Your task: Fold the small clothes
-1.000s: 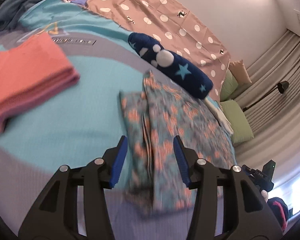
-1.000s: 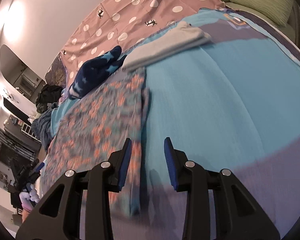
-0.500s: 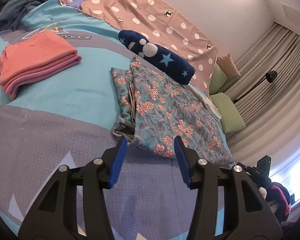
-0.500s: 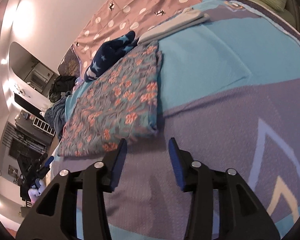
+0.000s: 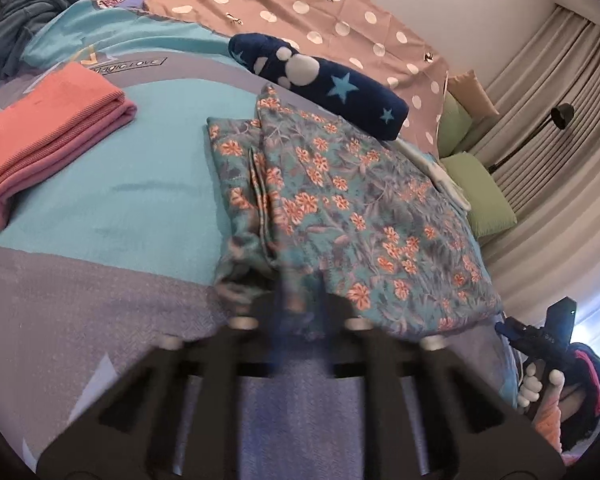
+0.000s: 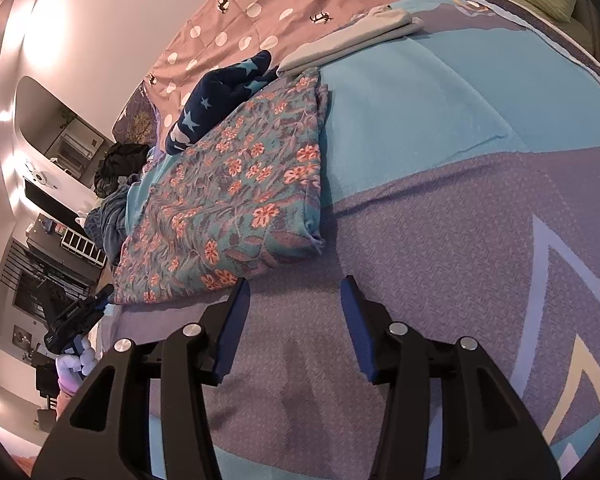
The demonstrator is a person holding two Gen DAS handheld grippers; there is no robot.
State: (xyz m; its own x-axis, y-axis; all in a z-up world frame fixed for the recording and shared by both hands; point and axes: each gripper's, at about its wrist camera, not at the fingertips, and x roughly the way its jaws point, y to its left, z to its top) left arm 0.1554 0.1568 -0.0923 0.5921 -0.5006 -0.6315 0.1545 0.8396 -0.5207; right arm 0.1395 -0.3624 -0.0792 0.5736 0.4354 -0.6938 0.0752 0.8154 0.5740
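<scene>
A teal floral garment [image 5: 340,208] lies folded flat on the bed; it also shows in the right wrist view [image 6: 236,200]. My left gripper [image 5: 300,304] is blurred by motion, with its fingers close together at the garment's near edge; whether it grips cloth is unclear. My right gripper [image 6: 296,320] is open and empty, just short of the garment's near right corner [image 6: 312,240]. The other gripper shows at the edge of each view, at the lower right of the left wrist view [image 5: 540,332].
A folded pink garment [image 5: 48,136] lies at left. A dark blue star-patterned roll [image 5: 320,80] lies behind the floral garment. A folded white garment [image 6: 352,40] and green pillows [image 5: 476,188] lie further back. The bedspread [image 6: 460,240] is teal and purple.
Both grippers pulled back from over the garment to its near edge. The left gripper's fingers then closed inward at the edge. The right gripper stayed open.
</scene>
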